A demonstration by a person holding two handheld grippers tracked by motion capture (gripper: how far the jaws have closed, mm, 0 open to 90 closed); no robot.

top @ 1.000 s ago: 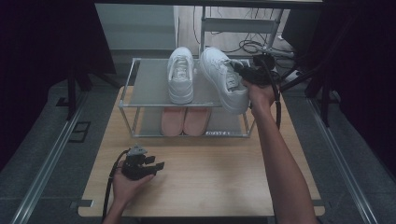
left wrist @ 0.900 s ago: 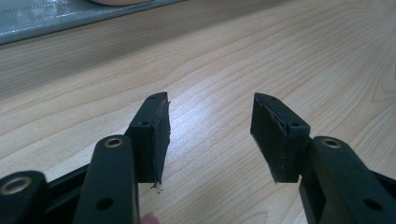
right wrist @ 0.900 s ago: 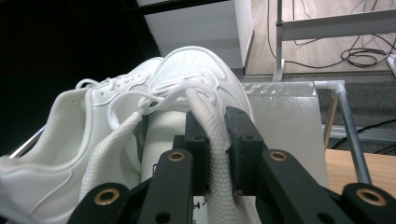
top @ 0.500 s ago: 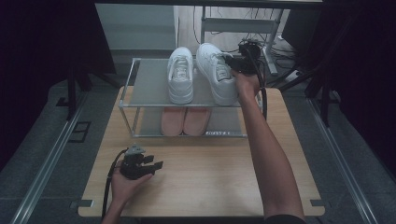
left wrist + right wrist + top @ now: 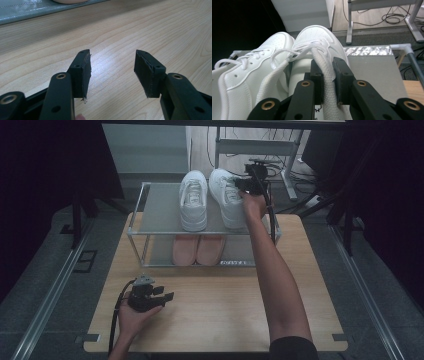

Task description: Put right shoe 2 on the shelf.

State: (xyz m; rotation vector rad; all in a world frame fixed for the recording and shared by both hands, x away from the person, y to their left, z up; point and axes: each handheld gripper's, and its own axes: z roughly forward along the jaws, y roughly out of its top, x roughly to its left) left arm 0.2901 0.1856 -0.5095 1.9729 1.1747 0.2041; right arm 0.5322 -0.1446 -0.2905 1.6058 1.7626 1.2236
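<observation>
High view: the right tongs [image 5: 241, 183] grip the right white sneaker [image 5: 226, 200] on the rack [image 5: 150, 215], upper centre. Left gripper view: the left tongs [image 5: 112, 72] gape, released, above the tabletop [image 5: 125, 30]. Right gripper view: jaws clenched on the sneaker's collar.

Lab-like recording room: dark curtains [image 5: 55, 165], floor cables [image 5: 300, 167], wooden table [image 5: 220, 315].
</observation>
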